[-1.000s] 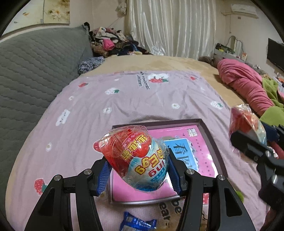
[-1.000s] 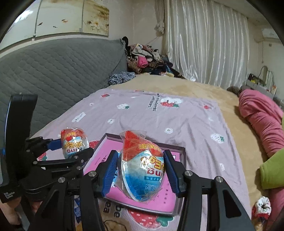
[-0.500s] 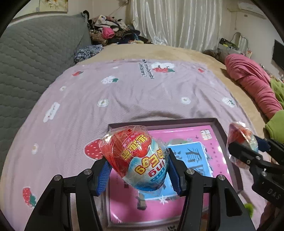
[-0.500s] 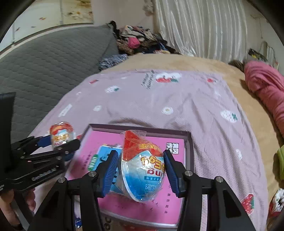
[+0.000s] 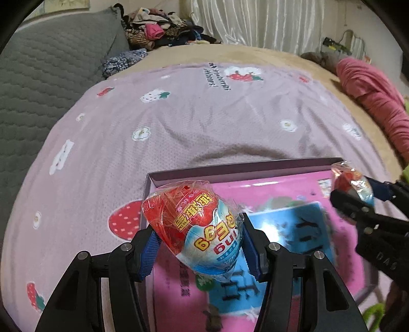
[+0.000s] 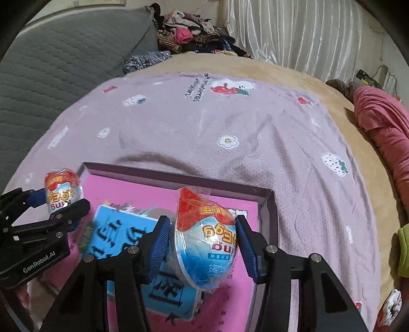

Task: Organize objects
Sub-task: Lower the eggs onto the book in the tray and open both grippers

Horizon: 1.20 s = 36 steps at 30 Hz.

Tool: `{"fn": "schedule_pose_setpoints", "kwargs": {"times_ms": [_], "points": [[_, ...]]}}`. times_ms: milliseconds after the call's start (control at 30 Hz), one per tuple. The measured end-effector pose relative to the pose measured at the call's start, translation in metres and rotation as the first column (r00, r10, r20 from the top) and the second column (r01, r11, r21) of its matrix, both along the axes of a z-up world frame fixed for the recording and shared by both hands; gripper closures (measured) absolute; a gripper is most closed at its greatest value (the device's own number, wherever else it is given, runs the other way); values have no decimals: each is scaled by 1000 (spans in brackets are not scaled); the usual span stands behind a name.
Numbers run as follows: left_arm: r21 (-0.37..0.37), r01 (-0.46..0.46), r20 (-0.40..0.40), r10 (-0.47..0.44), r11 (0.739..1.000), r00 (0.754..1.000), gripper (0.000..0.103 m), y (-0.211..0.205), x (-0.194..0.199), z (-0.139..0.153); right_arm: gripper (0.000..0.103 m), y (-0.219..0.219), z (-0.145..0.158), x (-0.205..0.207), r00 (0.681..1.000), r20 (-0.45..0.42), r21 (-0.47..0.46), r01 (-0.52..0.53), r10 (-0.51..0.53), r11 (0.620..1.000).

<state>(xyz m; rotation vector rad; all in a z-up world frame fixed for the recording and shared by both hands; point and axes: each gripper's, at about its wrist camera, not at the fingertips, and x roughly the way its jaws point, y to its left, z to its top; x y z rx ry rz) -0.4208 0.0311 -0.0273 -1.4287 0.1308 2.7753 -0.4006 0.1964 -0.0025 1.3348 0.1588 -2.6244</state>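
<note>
Gripping: left claw [image 5: 199,245] clamped on a wrapped toy egg [image 5: 196,227], blue ribbed pads [image 5: 249,251] pressing both its sides
Left egg: egg-shaped, red upper part, white and blue lower part, under crinkled clear film; yellow letters read upside down as "King Egg", with Chinese characters on the red
Left egg position: held above the left near part of the box [image 5: 242,169], not touching it
Right claw: right claw [image 6: 204,245] closed on a second toy egg [image 6: 205,237] of the same print, red tip pointing up and away
Right egg position: over the right part of the box, held clear of its floor
Box: shallow and rectangular, dark purple rim, glossy pink inner face with a blue panel [image 6: 122,237] of large Chinese characters, blurred in the left view
Writing on tool: "GenRobot.AI" in white on the left claw's black body in the right view
Pose: both tools tilted down toward the box, side by side
Bed cover: soft lilac blanket [image 5: 204,115] with strawberry and flower prints and a line of small script
Behind: grey quilted headboard [image 5: 38,84], heaped clothes [image 5: 158,30], pleated pale curtain [image 5: 255,20]
</note>
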Motion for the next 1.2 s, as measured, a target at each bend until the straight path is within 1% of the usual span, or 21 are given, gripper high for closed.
{"fn": "schedule_pose_setpoints", "kwargs": {"times_ms": [100,167,333,433,500,567,600,633,700,733,767,833,967,1067,1100,1133,1200], "points": [[-27,-2,-3,2,1000,1000,44,3,-5,-6,51,1,-11,-13,1000,27,33,5,-6,999],[-36,-5,2,5,999,1000,44,3,-7,-12,51,4,-19,-23,998,56,24,20,-21,1000],[-24,-19,16,19,1000,1000,43,-2,-15,-23,50,8,-31,-30,997,72,13,32,-33,999],[-43,-16,32,18,999,999,43,-1,-16,-30,50,9,-35,-31,997,71,8,35,-35,999],[-46,-23,29,25,999,999,43,-4,-15,-31,50,12,-35,-32,996,72,-4,47,-47,999],[-43,-33,17,34,999,999,42,-8,-13,-29,50,15,-37,-32,994,93,-27,54,-52,998],[-31,-39,24,40,999,999,40,-11,-13,-28,50,15,-37,-31,994,99,-26,55,-52,998],[-11,-42,36,42,999,998,32,-13,-13,-27,49,15,-37,-29,994,98,-19,53,-51,998],[-4,-47,23,47,999,999,23,-15,-10,-22,45,16,-34,-25,995,88,-6,53,-52,999],[-8,-47,6,47,999,999,23,-15,-8,-17,42,18,-30,-23,995,81,-14,54,-53,998],[-10,-49,6,49,999,999,23,-16,-7,-15,37,19,-28,-21,996,77,-22,57,-55,998],[-2,-48,20,48,999,999,22,-17,-4,-11,36,23,-20,-17,996,73,-38,59,-57,998],[18,-30,7,29,999,1000,22,-19,8,4,35,25,-1,-5,997,48,-45,55,-52,997],[63,-24,0,24,998,1000,21,-23,19,22,29,25,17,9,999,30,-56,42,-40,998],[71,-19,-1,19,997,1000,19,-23,24,28,28,24,24,15,999,20,-54,40,-39,998],[77,-15,-6,16,997,1000,18,-24,31,35,27,24,30,22,999,12,-56,37,-36,998],[61,-9,-29,10,998,1000,18,-24,43,49,25,22,44,34,1000,-5,-63,22,-22,998]]}}
